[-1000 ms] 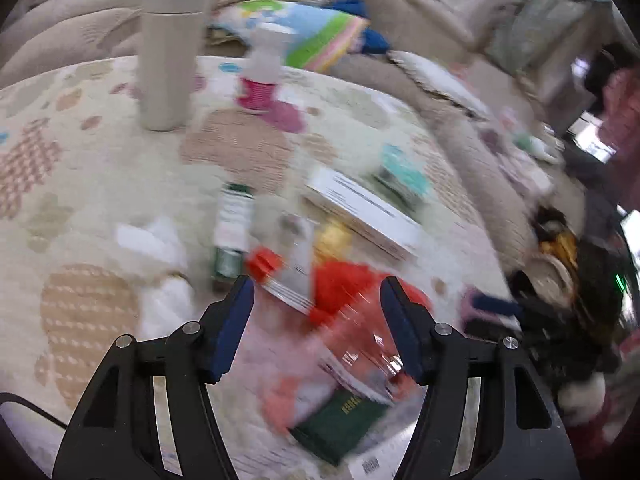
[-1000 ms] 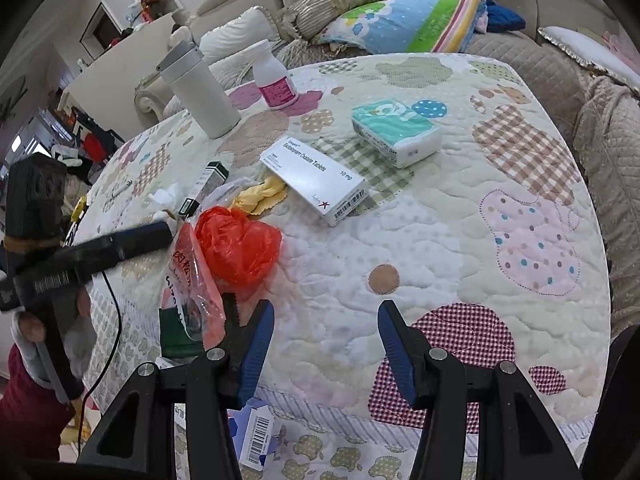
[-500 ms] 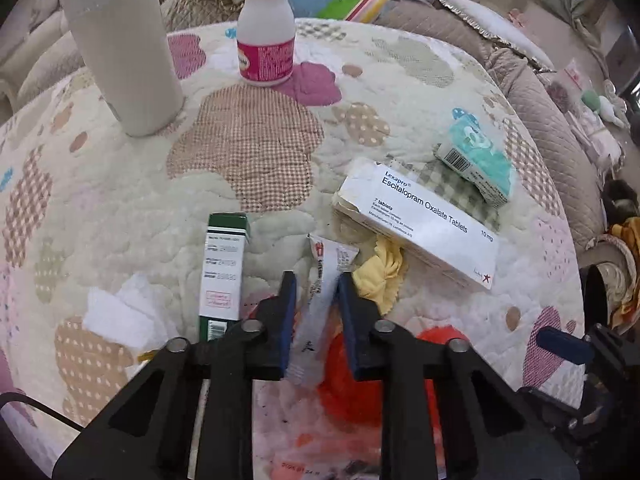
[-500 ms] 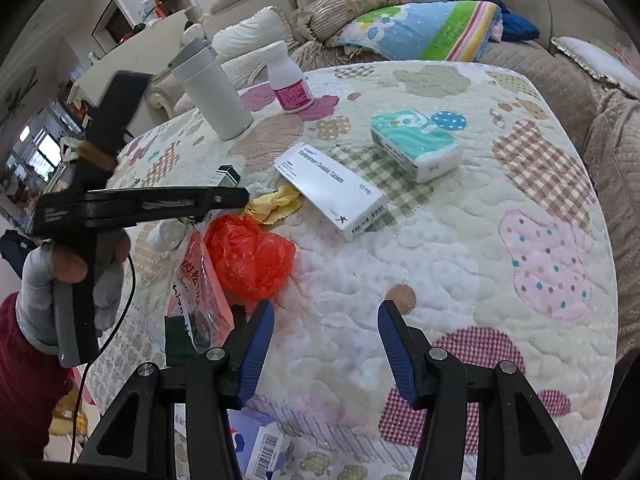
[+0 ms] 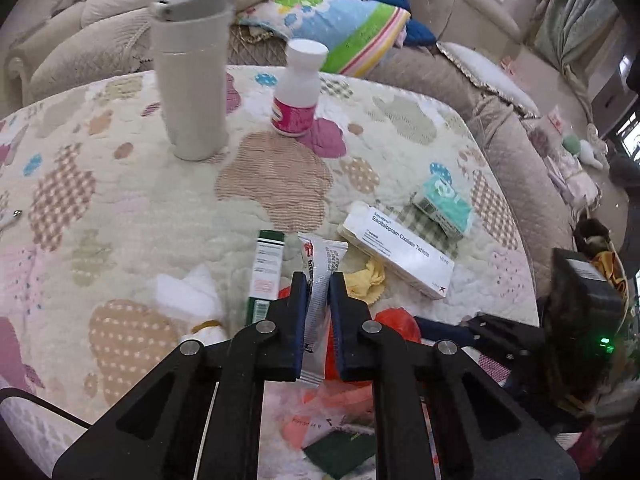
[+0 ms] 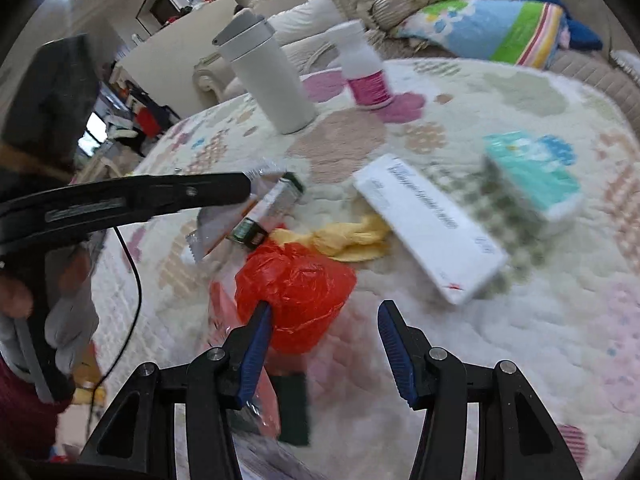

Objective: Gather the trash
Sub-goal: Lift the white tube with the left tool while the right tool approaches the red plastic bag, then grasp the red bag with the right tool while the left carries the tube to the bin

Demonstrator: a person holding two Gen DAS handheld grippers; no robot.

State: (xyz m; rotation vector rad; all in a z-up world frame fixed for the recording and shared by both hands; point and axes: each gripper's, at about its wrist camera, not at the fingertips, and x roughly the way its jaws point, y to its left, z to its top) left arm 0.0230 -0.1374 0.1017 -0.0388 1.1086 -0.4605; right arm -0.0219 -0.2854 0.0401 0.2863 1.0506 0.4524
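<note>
The left tool [image 5: 318,280] is clamped together on a thin silver sachet [image 5: 320,268], which runs lengthwise between its pads and sticks out past both ends; in the right wrist view the sachet [image 6: 224,220] hangs from the tip of that tool, seemingly just clear of the quilted worktop [image 5: 132,216]. The right tool [image 6: 324,320] stands apart and holds nothing, its left pad against a crumpled red plastic bag [image 6: 296,292] near the worktop's near edge.

Just beside the sachet lies a green-and-white carton [image 5: 267,276]; past it, a crumpled white tissue [image 5: 188,292] on one side and a yellow scrap [image 5: 366,278] on the other, the scrap tucked against a long white tablet box [image 5: 400,250]. Next out, toward the right edge, is a teal tissue pack [image 5: 444,200]; toward the far edge stand a white tumbler [image 5: 192,80] and a white bottle with a pink label [image 5: 298,92].

What could go wrong, as I judge it: the sachet is slick and flat and gripped along its length, so a quick swing could let it slide out of the pads; the red bag is light, and the right tool could push it off the near edge rather than catch it; the two tools are near each other here and may knock together; the carton and tablet box may not be trash, so a hasty grab could take the wrong thing.
</note>
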